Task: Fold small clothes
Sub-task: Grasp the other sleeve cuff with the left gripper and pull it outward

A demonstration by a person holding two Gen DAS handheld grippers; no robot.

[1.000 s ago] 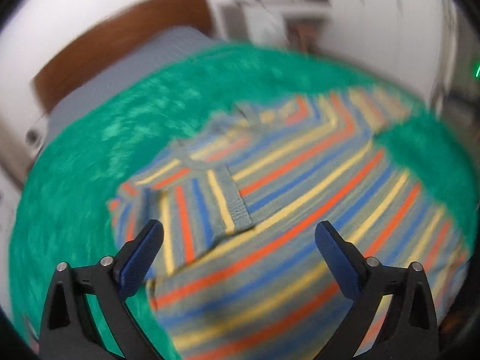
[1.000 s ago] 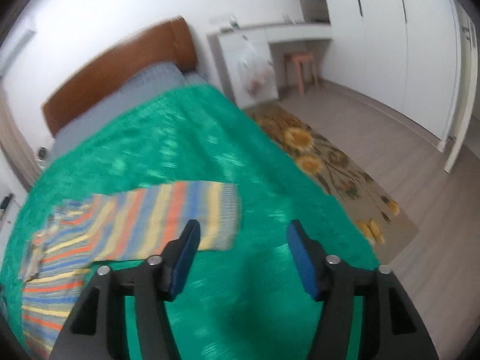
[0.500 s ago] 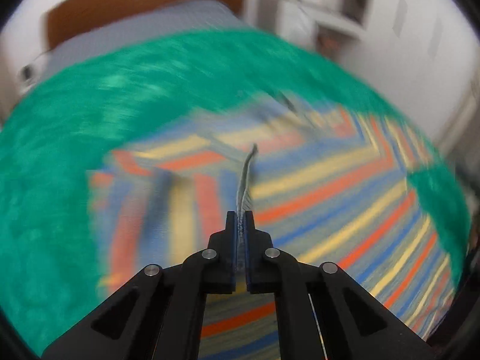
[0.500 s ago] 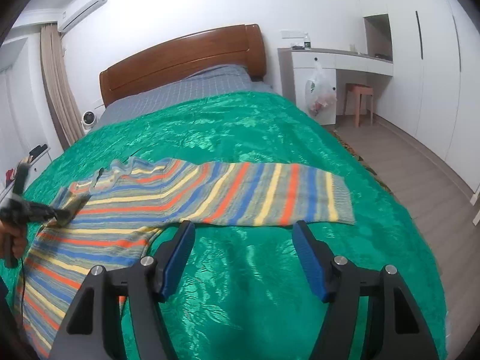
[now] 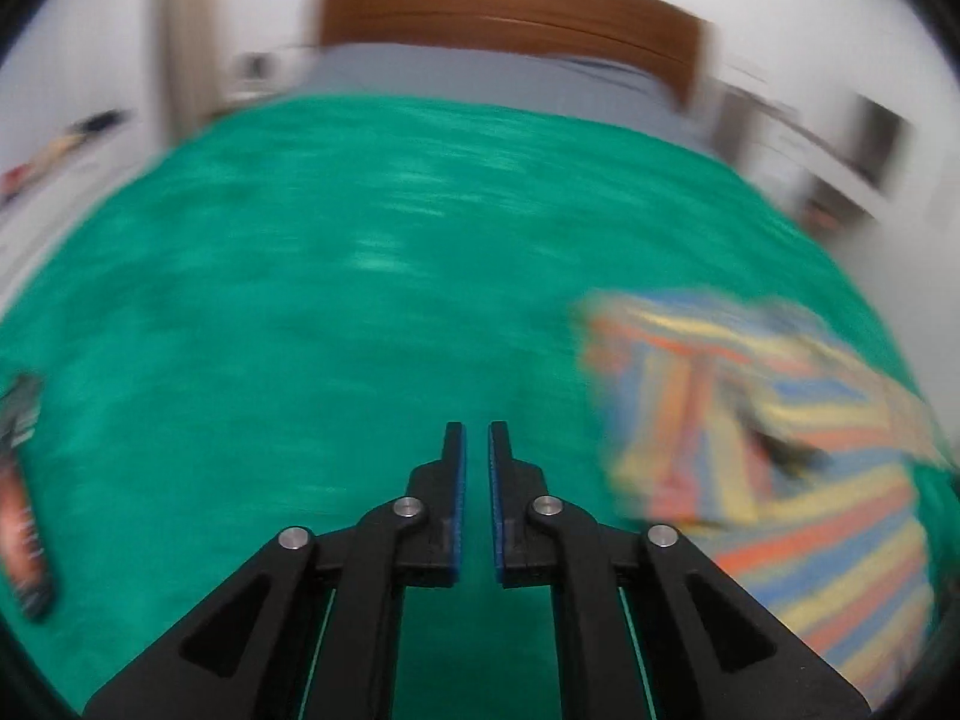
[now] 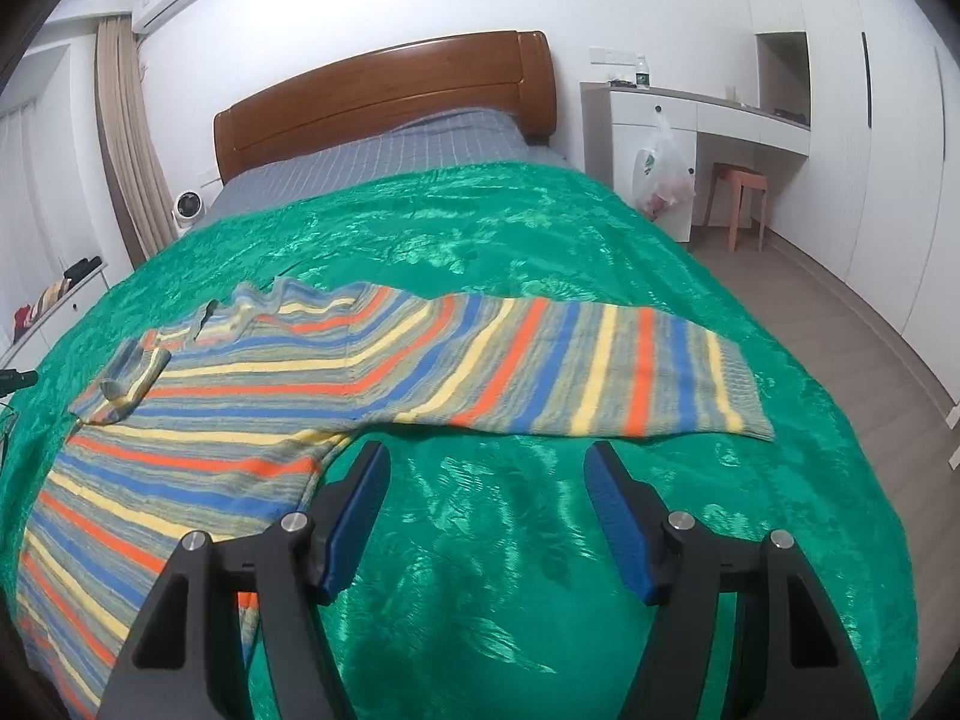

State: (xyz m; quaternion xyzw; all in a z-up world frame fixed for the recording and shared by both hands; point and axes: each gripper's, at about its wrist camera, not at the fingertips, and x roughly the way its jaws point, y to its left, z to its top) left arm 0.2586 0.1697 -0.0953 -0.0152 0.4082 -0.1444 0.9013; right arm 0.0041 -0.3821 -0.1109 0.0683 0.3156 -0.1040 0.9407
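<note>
A striped sweater point(image 6: 360, 372) in orange, blue, yellow and grey lies flat on the green bedspread point(image 6: 480, 228). Its right sleeve point(image 6: 630, 372) stretches out to the right. The left sleeve point(image 6: 129, 381) is folded in over the chest. My right gripper point(image 6: 487, 468) is open over bare bedspread just below the stretched sleeve, holding nothing. In the blurred left wrist view the sweater point(image 5: 780, 450) lies off to the right. My left gripper point(image 5: 477, 429) hovers over bare bedspread beside it; its jaws are opening from a narrow gap with nothing between them.
A wooden headboard point(image 6: 384, 96) and grey sheet point(image 6: 390, 150) lie beyond. White desk point(image 6: 690, 114), stool point(image 6: 741, 192) and hanging plastic bag point(image 6: 660, 174) stand right of the bed, with floor point(image 6: 870, 330) alongside. A dark, reddish object point(image 5: 24, 540) lies at the left edge.
The left gripper shut on the left sleeve's edge, then let it go and swung left off the sweater. The right gripper came in close below the stretched sleeve.
</note>
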